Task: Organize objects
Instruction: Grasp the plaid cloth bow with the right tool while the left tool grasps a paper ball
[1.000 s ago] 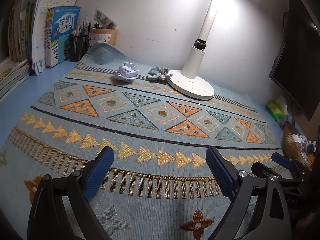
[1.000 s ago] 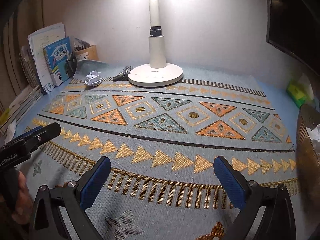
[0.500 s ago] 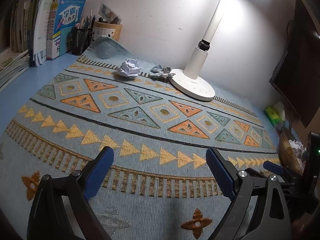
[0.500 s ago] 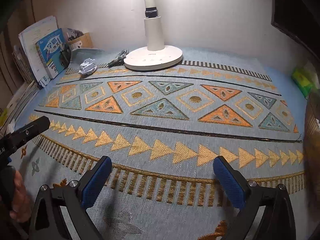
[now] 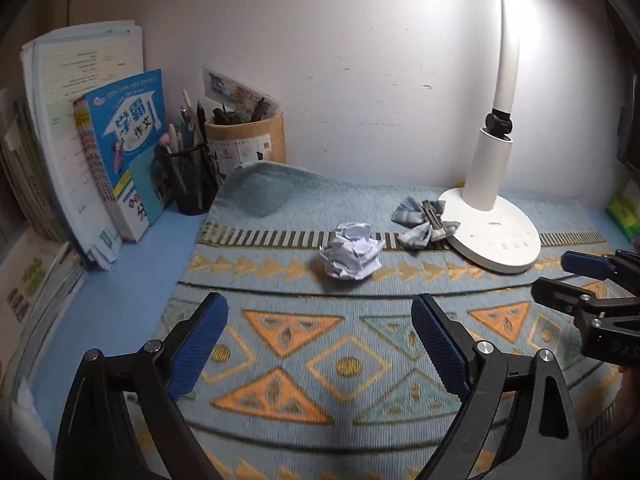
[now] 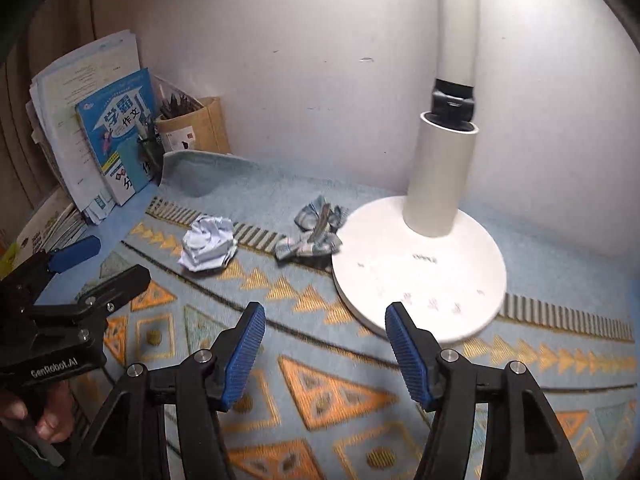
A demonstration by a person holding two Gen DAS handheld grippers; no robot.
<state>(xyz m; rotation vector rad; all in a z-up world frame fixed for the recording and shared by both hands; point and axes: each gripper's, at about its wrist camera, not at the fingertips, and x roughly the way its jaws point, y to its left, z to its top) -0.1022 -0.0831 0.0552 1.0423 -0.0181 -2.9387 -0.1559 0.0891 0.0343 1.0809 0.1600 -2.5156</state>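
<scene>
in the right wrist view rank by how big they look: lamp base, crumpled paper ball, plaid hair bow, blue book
1. lamp base, by far the largest, and nearest the camera
2. blue book
3. plaid hair bow and crumpled paper ball look about alike; too close to rank

"GenRobot.AI" on the left gripper (image 6: pixel 56 276); "学霸作文" on the blue book (image 5: pixel 128 136).
</scene>
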